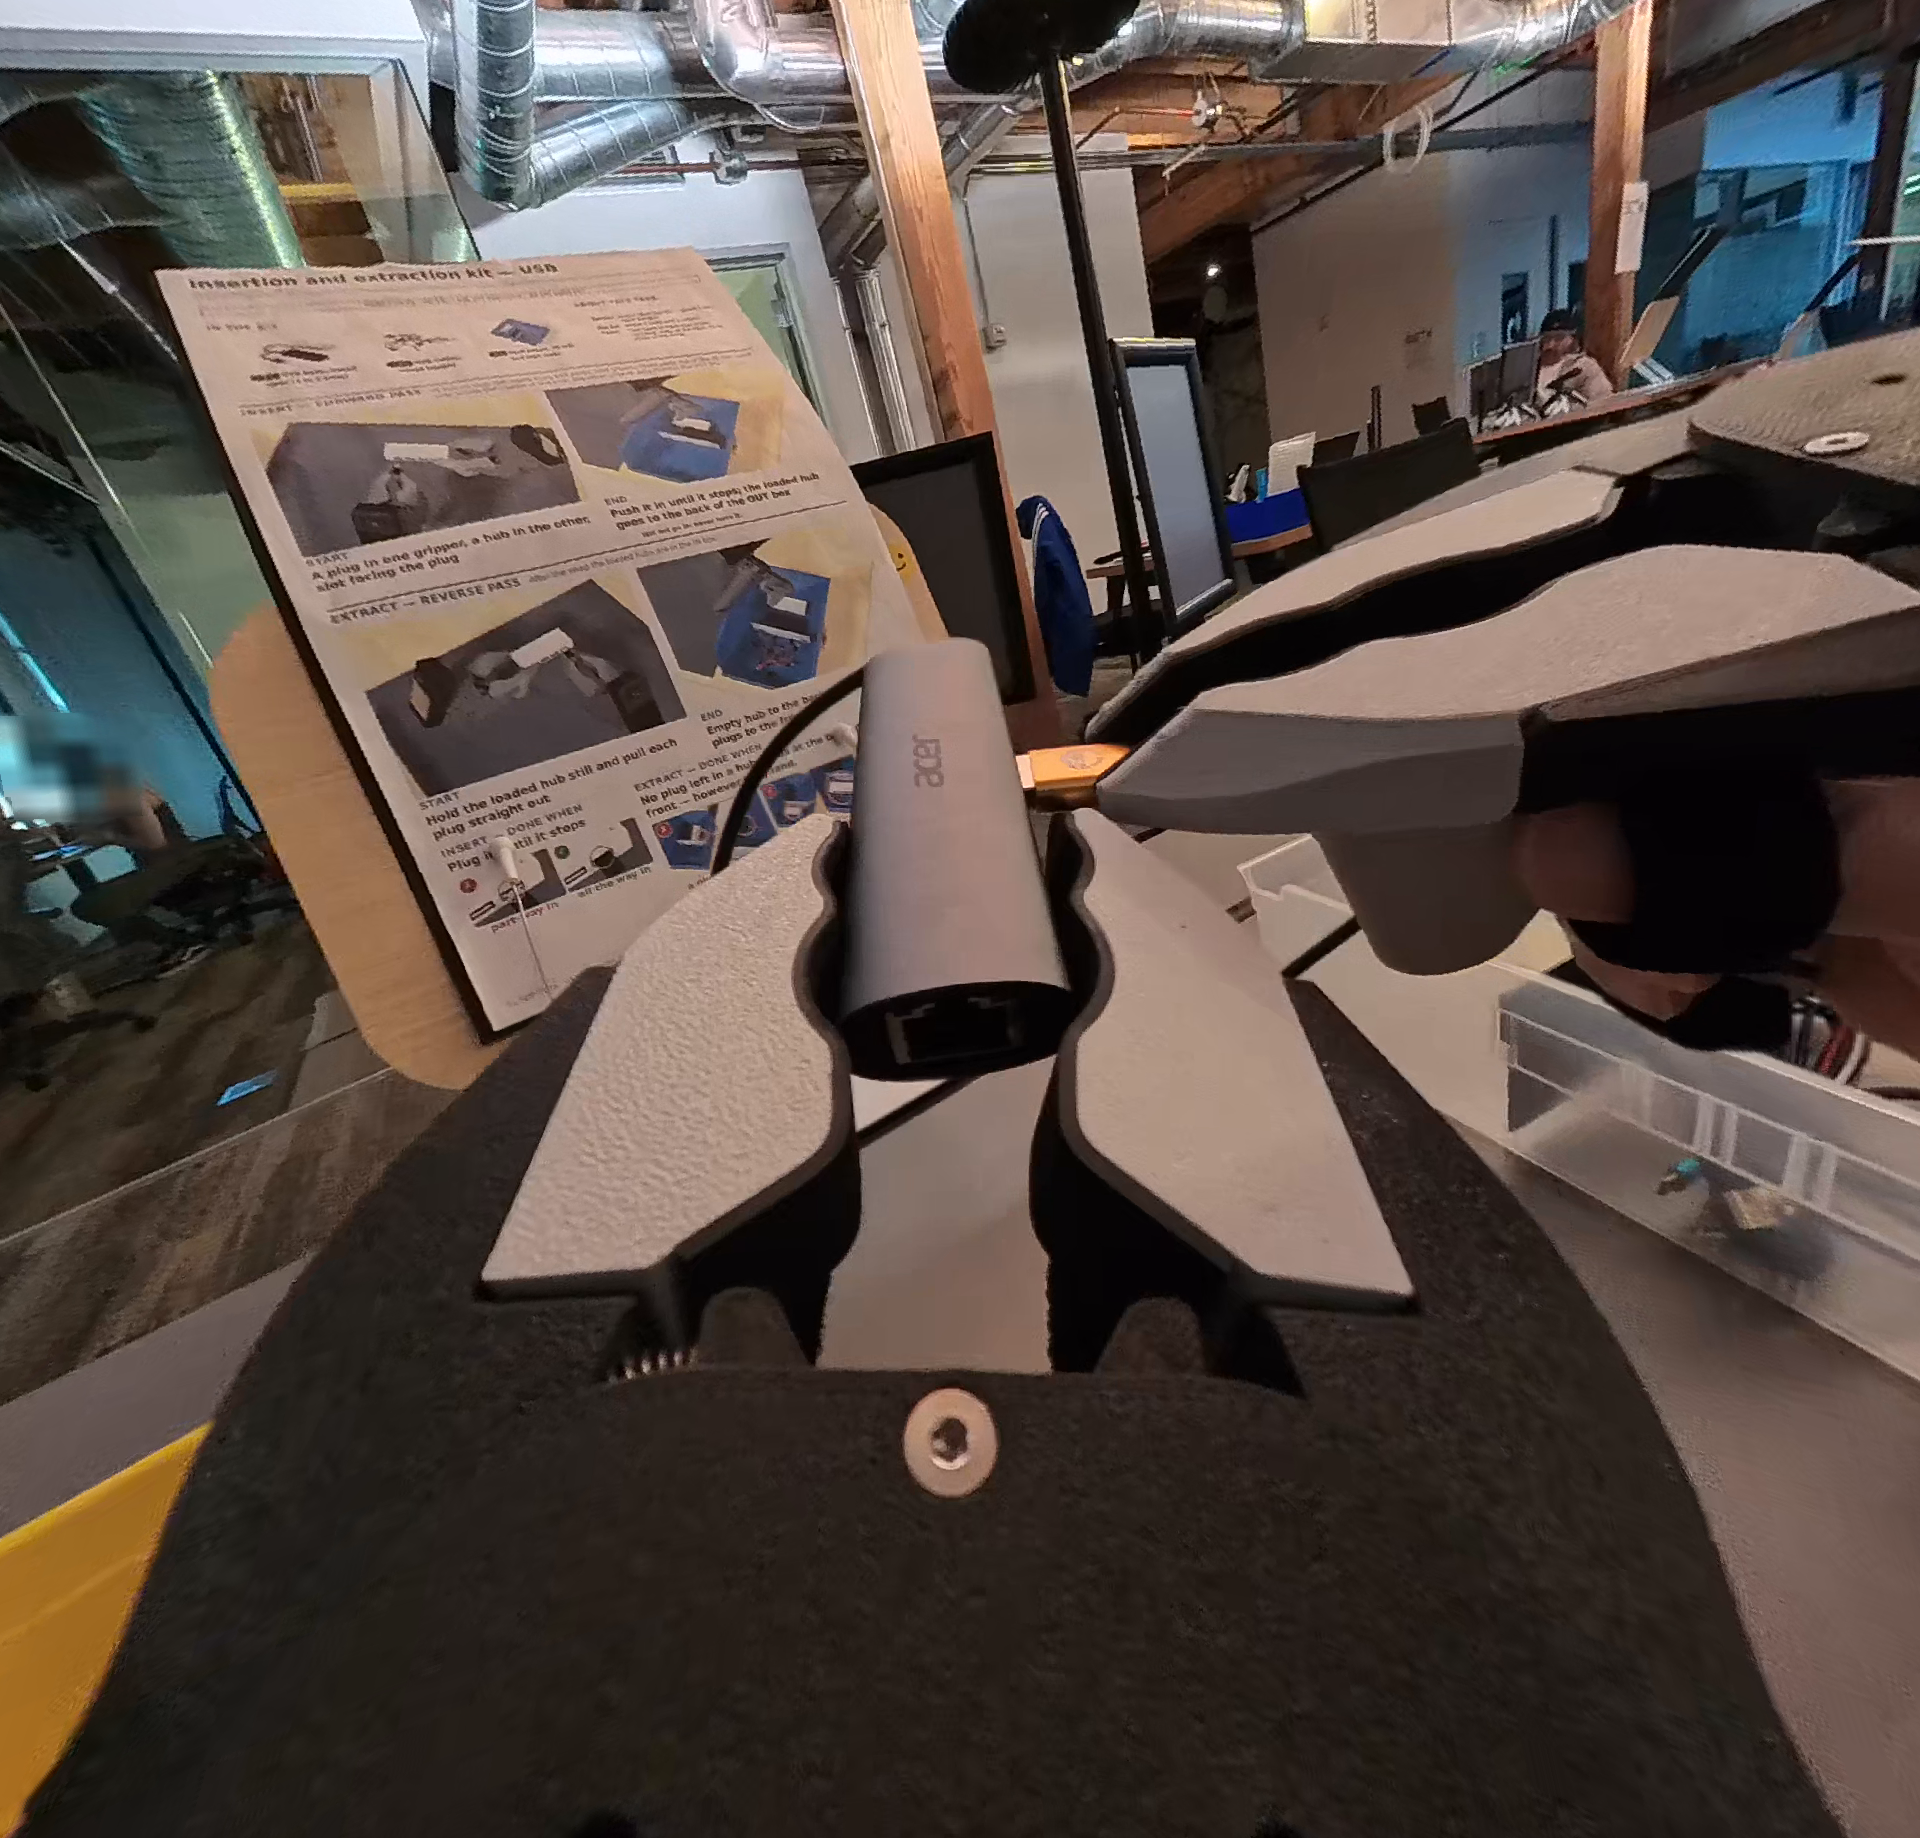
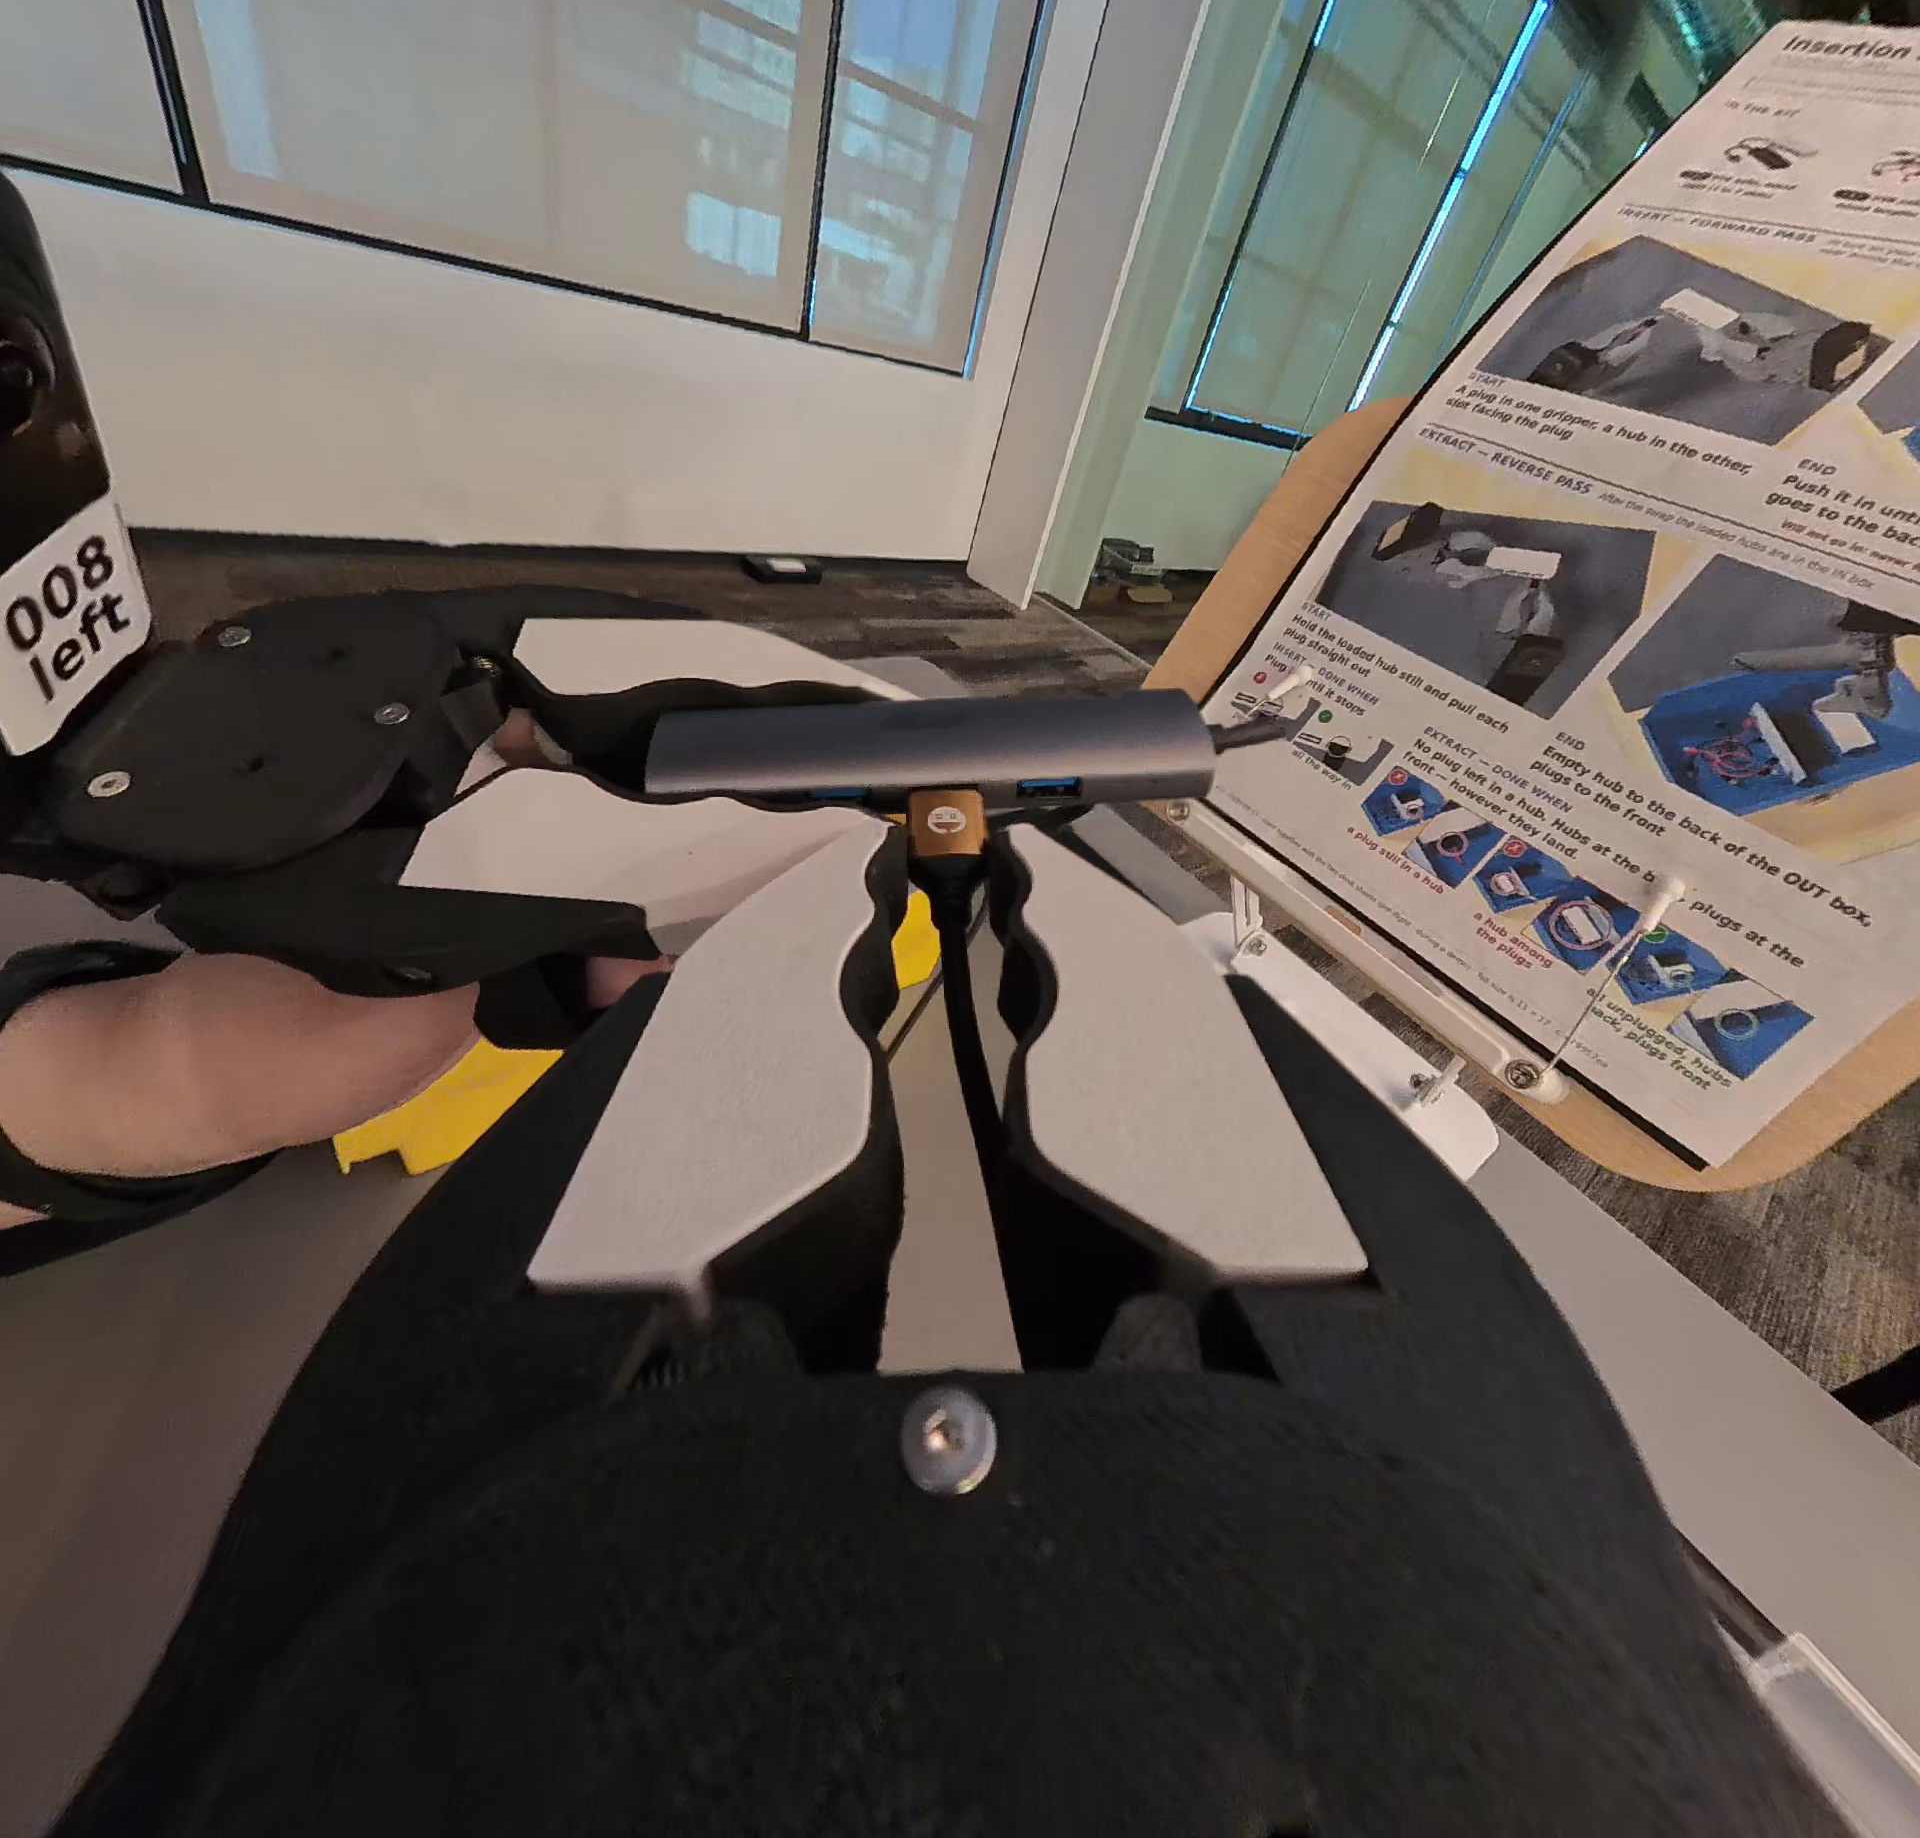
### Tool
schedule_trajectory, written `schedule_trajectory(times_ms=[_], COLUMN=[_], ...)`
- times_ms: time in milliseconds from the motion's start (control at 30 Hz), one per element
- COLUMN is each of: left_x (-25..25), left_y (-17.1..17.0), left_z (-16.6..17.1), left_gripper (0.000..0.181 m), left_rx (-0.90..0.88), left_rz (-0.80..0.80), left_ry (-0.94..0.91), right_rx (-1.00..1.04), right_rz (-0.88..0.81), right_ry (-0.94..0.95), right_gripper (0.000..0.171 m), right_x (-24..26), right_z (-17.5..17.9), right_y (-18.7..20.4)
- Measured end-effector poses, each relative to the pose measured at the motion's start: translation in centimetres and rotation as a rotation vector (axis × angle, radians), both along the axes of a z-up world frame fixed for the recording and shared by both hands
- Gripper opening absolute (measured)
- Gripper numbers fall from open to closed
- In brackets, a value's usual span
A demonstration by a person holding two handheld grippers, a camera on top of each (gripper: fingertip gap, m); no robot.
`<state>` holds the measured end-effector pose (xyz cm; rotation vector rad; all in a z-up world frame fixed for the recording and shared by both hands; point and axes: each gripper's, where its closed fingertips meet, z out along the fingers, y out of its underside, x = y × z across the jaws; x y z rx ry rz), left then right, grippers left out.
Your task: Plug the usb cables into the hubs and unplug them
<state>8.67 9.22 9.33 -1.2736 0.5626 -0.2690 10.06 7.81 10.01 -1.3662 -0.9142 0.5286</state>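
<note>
My left gripper (image 1: 948, 838) is shut on a grey USB hub (image 1: 940, 832) and holds it in the air, pointing away, a square port at its near end. My right gripper (image 2: 943, 843) is shut on a gold USB plug (image 2: 943, 822) with a black cable (image 2: 961, 999) running back between the fingers. The plug sits in a side port of the hub (image 2: 935, 739), between two blue ports. In the left wrist view the right gripper (image 1: 1117, 780) comes in from the right with the plug (image 1: 1070, 772) against the hub's side. The left gripper (image 2: 561, 749) shows at the left of the right wrist view.
An instruction sheet (image 1: 499, 583) on a wooden stand (image 2: 1288, 521) stands behind the hub. Clear plastic bins (image 1: 1704, 1154) lie to the right on the grey table (image 2: 208, 1425). A yellow bin (image 2: 436, 1113) sits below the left hand. A black floor lamp (image 1: 1081, 334) stands behind. Less than 4 cm separates the two grippers' tips.
</note>
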Motion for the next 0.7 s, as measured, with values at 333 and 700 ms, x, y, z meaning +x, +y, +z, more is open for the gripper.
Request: schedule_trajectory(times_ms=[333, 700], left_x=[-0.8, -1.1], left_y=[0.8, 0.4], left_z=[0.9, 1.6], left_gripper=[0.035, 0.035], left_rx=[-0.019, 0.002], left_rz=[0.007, -0.006], left_ry=[-0.027, -0.032], right_rx=[0.005, 0.053], right_rz=[-0.039, -0.072], right_ry=[0.062, 0.064], right_gripper=[0.015, 0.016], right_x=[-0.7, -0.8], right_z=[1.0, 2.1], right_y=[0.5, -0.3])
